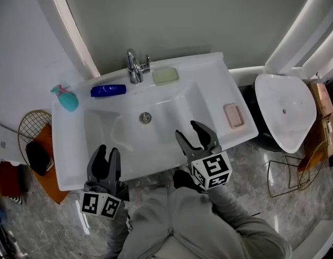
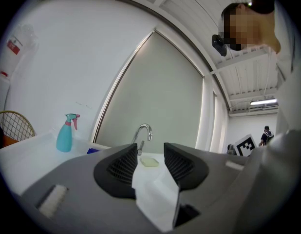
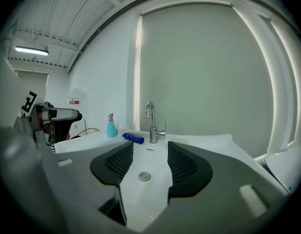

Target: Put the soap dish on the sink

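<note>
A pale green rectangular soap dish [image 1: 165, 75] lies on the back rim of the white sink [image 1: 209, 69], just right of the chrome faucet [image 1: 134, 66]. A pink ridged soap dish [image 1: 234, 115] rests on the sink's right rim. My left gripper [image 1: 105, 163] hovers open over the sink's front left edge, holding nothing. My right gripper [image 1: 196, 136] is open over the basin's front right, also holding nothing. In the left gripper view the green dish [image 2: 150, 162] shows far off between the open jaws of the left gripper [image 2: 148, 162]. The right gripper [image 3: 149, 162] frames the drain [image 3: 144, 176].
A teal spray bottle [image 1: 66, 98] and a blue bottle [image 1: 108, 90] stand on the back left rim. A white bowl-shaped fixture [image 1: 285, 109] stands to the right, with a gold wire stand [image 1: 288, 177] below it. A wire basket [image 1: 32, 125] sits at the left.
</note>
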Tool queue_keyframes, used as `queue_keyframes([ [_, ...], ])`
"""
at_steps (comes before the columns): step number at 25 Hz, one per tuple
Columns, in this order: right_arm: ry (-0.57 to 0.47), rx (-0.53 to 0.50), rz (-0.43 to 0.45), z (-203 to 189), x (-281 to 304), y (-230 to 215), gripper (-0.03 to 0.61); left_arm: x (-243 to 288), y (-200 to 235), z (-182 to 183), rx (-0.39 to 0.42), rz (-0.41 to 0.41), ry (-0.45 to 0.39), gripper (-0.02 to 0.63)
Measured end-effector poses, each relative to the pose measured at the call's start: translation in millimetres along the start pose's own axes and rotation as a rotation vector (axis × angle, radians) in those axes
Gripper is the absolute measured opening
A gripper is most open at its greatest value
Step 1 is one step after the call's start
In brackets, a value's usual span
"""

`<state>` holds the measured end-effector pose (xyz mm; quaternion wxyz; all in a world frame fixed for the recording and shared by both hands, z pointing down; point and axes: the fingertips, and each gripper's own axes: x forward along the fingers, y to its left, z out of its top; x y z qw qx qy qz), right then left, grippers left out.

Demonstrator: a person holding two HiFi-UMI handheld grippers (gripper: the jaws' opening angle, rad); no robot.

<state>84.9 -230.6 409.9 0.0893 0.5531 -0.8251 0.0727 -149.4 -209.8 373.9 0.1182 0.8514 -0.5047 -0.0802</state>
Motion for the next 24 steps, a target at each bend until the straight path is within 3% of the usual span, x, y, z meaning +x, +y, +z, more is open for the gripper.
queue_keyframes([
  [24, 0.02, -0.013, 0.025, -2.4, 4.3, 2.0, 0.219, 3.8, -0.7, -2.2, -0.002, 0.004, 0.006, 0.179],
])
